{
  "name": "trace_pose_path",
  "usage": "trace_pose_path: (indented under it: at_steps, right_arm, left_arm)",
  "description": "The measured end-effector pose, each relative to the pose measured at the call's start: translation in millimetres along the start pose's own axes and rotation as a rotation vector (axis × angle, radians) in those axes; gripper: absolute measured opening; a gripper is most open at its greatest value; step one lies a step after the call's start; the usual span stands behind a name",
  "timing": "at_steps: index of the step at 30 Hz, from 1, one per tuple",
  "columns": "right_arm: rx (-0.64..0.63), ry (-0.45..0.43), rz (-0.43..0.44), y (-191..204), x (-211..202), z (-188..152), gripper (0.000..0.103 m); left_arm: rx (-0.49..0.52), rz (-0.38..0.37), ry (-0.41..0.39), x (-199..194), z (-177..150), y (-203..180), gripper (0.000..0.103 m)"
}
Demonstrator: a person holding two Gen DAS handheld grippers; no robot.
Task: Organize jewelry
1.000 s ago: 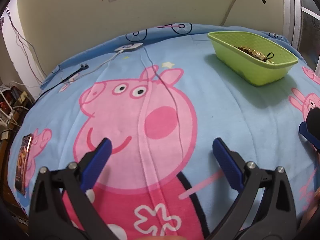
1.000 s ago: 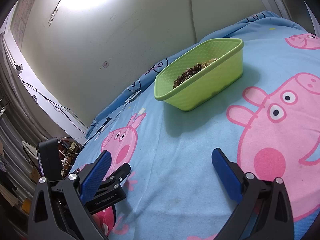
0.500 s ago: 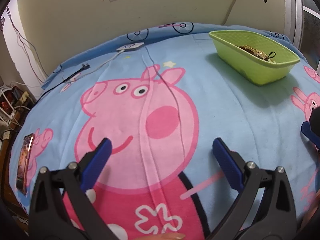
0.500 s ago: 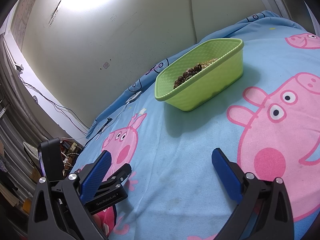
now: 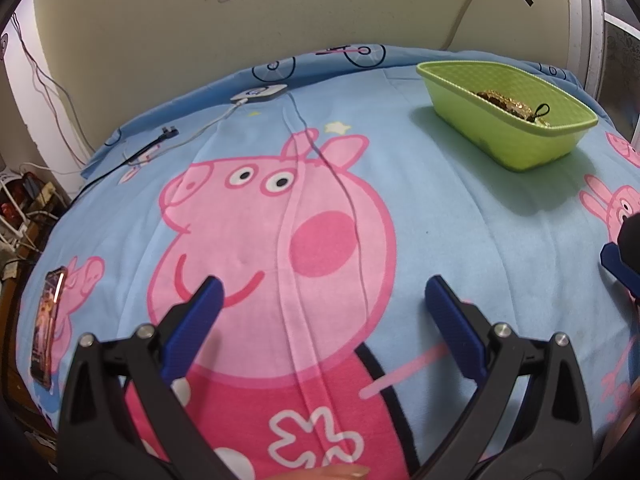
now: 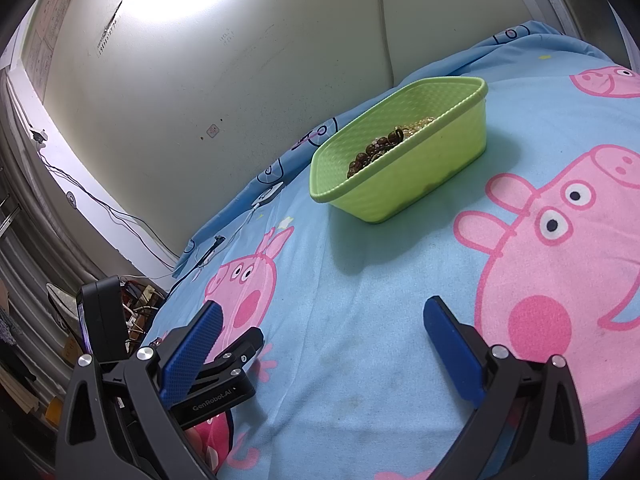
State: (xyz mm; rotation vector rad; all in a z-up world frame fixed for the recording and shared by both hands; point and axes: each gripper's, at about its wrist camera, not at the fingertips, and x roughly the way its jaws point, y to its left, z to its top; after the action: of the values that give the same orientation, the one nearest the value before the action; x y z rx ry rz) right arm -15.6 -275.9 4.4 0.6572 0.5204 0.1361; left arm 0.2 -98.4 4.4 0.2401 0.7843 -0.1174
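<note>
Left wrist cam sits low over the blanket [image 5: 460, 216], looking fwd between its own two fingers toward the wall [image 5: 160, 40]; basket [image 5: 472, 120] lies far right, phone [image 5: 46, 320] at left edge. Right wrist cam is also low, tilted, facing fwd-left across the blanket [image 6: 360, 300]; basket [image 6: 420, 184] is upper centre, nearer than in the left view. Both views share the basket, the charger [image 5: 260, 93] [image 6: 269, 196] w/ cable, and the wall. Left gripper [image 6: 224, 376] shows at the right view's lower left; right gripper's tip [image 5: 620, 268] shows at the left view's right edge.
</note>
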Motion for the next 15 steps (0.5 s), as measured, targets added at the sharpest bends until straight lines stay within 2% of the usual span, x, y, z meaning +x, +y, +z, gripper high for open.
trace_pose_path:
  at_steps: [15]
  right_arm:
    - [0.000,0.000,0.001,-0.2,0.1,0.5,0.083]
  left_arm:
    - [0.008,-0.007,-0.004,-1.8,-0.8,-2.9,0.097]
